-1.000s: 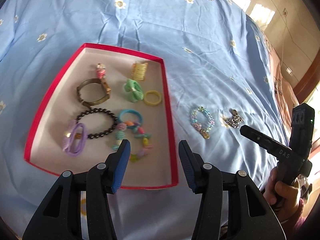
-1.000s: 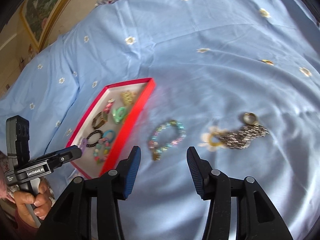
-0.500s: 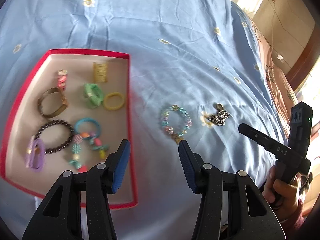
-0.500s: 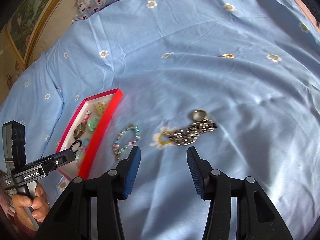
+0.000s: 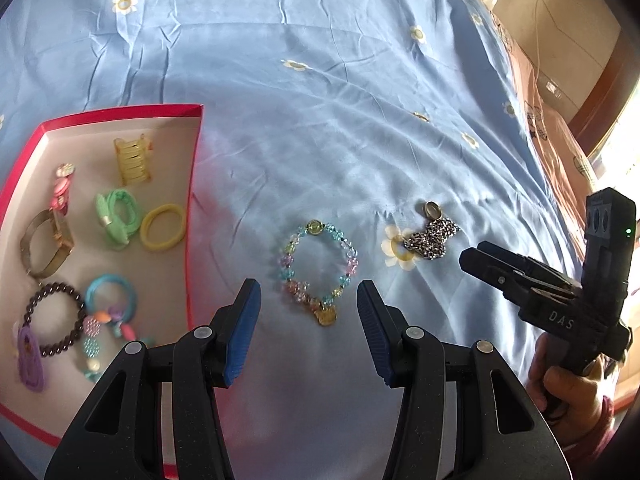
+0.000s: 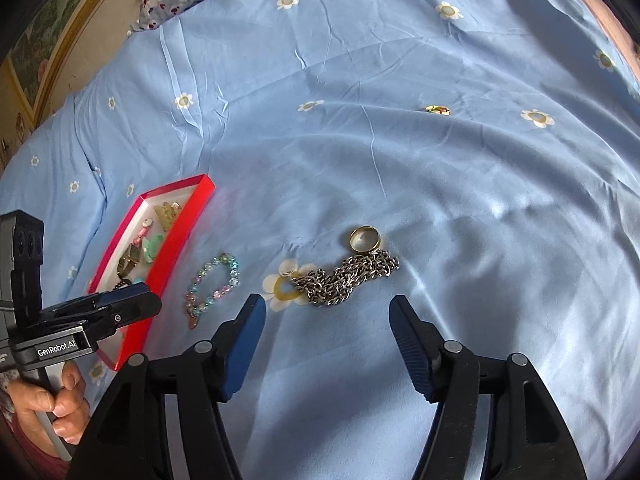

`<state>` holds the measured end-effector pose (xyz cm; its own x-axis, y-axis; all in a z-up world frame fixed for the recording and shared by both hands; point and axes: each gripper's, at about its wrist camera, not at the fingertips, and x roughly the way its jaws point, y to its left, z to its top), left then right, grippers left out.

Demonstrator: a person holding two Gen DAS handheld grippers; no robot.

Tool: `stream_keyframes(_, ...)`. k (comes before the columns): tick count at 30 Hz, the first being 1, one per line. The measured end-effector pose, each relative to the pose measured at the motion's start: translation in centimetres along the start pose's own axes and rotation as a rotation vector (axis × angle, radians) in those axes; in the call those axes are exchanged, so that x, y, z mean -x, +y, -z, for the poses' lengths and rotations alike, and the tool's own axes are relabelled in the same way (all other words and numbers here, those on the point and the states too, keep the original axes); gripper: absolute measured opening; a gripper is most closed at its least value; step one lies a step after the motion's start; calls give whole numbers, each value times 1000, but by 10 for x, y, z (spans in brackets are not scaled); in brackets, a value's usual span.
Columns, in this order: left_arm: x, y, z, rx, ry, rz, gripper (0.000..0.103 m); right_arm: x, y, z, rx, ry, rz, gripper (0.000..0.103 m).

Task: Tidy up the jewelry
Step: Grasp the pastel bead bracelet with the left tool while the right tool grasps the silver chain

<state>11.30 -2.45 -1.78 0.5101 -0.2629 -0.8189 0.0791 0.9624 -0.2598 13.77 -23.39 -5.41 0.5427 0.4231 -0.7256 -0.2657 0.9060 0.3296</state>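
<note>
Left wrist view looks straight down on the pastel beaded bracelet [image 5: 317, 270], which lies flat on the blue flowered bedsheet [image 5: 320, 120] just ahead of the left gripper [image 5: 309, 304], whose jaws stand apart with nothing between them. To its left sits the red tray [image 5: 192, 208], its contents plain from here: a yellow claw clip [image 5: 132, 159], green hair tie [image 5: 118, 212], yellow band [image 5: 163, 227] and dark bead bracelet [image 5: 54, 317]. Right wrist view shows that tray only edge-on but gives the silver chain [image 6: 346, 276] and gold ring [image 6: 364, 239] clearly, lying together on the sheet just ahead of the right gripper [image 6: 326, 316], whose jaws are opening over bare cloth. A small gold piece [image 6: 437, 109] lies farther back. Nothing blocks either gripper's way.
</note>
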Motion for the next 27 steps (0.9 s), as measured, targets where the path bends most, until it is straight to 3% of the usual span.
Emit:
stream_keyframes(5, -16, 2, -6, -12, 23, -14, 49, -12, 4, -4, 57, 20, 24, 78)
stream_keyframes(16, -49, -1, -12, -77, 61, -34, 48, -45, 11, -8, 171, 70, 76, 80)
stream_keyframes(18, -50, -2, -12, -91, 57, -53, 37, -46, 13, -8, 180, 68, 94, 74)
stream_keyframes(20, -52, -1, -12, -104, 55, -77, 27, -47, 14, -8, 196, 62, 136, 55)
stream_keyframes(22, -51, 2, -12, -102, 51, -71, 13, -47, 13, -9, 189, 55, 149, 41)
stream_keyframes(25, -49, 7, -12, -92, 48, -49, 6, -44, 6, -11, 156, 48, 146, 23)
stream_keyframes(27, -48, 7, -11, -94, 43, -40, 6, -42, 3, -11, 135, 48, 131, 19)
